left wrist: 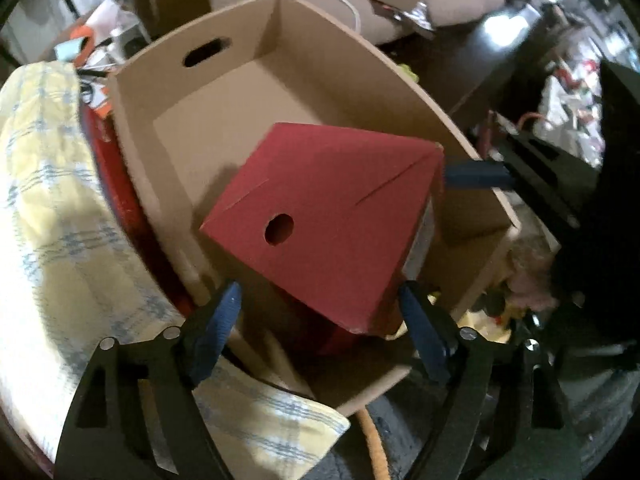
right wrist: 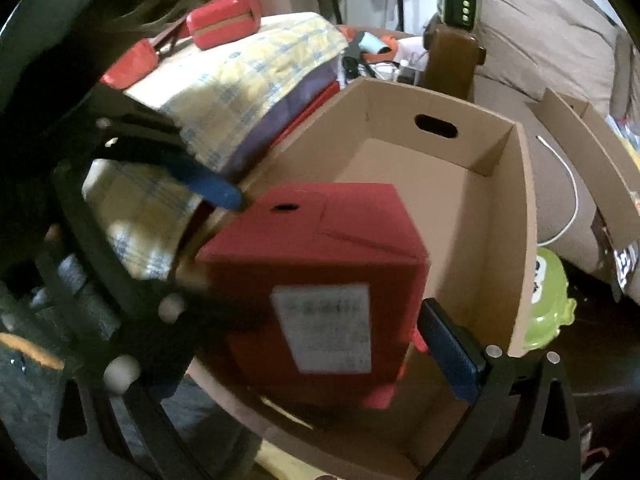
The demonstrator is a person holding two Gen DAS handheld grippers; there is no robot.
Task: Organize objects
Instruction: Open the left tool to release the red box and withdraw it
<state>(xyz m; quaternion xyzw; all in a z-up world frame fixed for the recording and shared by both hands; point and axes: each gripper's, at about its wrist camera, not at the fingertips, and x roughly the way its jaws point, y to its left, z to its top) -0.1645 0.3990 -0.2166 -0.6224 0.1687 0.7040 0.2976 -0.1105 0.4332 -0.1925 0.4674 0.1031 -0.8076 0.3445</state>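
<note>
- Left gripper [left wrist: 320,316]: jaws spread wide, blue pads [left wrist: 224,312] standing off either side of the near lower corner of the red box; neither pad presses on it, nothing held.
- Red box [left wrist: 328,216]: directly ahead of the left gripper's tips, tilted, inside the cardboard carton; round hole in its upper face, white printed label [right wrist: 326,328] on the side toward the right gripper.
- Right gripper [right wrist: 340,340]: only its one blue pad [right wrist: 448,352] shows clearly, just beside the labelled side's lower corner; opposite finger lost in dark blur, so opening and any hold cannot be told. In the left wrist view one blue finger of it reaches to the box's far right corner.
- Cardboard carton [left wrist: 224,32]: open-topped, surrounds the red box; oval hand-hole in the far wall, bare floor beyond the box.
- Yellow checked cloth [left wrist: 48,200]: left of the left gripper, outside the carton wall, draped over a stack.
- Red case [right wrist: 224,20]: on the cloth, far beyond the carton.
- Green plastic item [right wrist: 548,308]: outside the carton, right of the right gripper.
- White cable [right wrist: 568,192]: on the brown cushion beyond.
</note>
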